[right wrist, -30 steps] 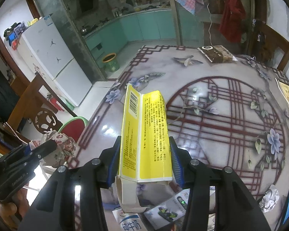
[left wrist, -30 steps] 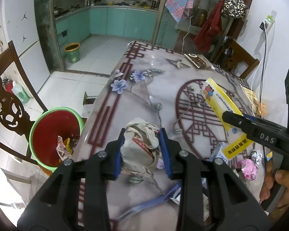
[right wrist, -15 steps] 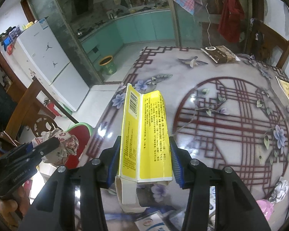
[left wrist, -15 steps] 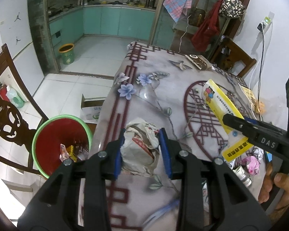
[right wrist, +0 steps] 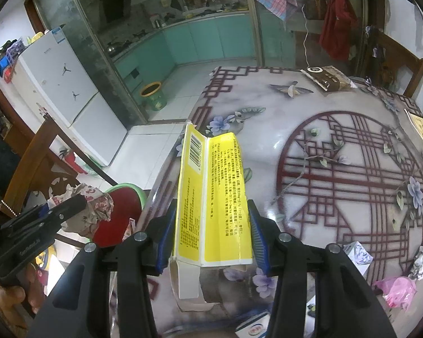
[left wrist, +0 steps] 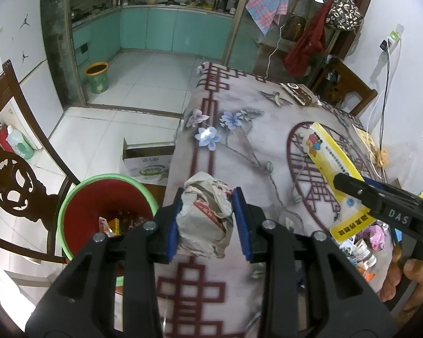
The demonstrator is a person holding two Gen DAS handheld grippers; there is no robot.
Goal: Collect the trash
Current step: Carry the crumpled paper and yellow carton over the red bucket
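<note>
My left gripper (left wrist: 208, 222) is shut on a crumpled paper wrapper (left wrist: 204, 219), held above the table's left edge. A red trash bin with a green rim (left wrist: 104, 205) stands on the floor just left of it and holds some trash. My right gripper (right wrist: 211, 239) is shut on a flattened yellow carton (right wrist: 211, 194), held over the table. The yellow carton (left wrist: 335, 174) and the right gripper show at the right of the left wrist view. The wrapper (right wrist: 90, 208) and the bin (right wrist: 118, 217) show at the left of the right wrist view.
Loose trash lies on the table near me: a pink bag (right wrist: 397, 290), a foil ball (right wrist: 421, 262), small boxes (right wrist: 358, 255). A wooden chair (left wrist: 11, 169) stands beside the bin. A cardboard box (left wrist: 146, 160) sits on the floor. A brown packet (right wrist: 327, 77) lies at the table's far end.
Both grippers have moved left toward the table's edge with their loads. The bin has come closer to the left gripper's view. Both grips are unchanged.
</note>
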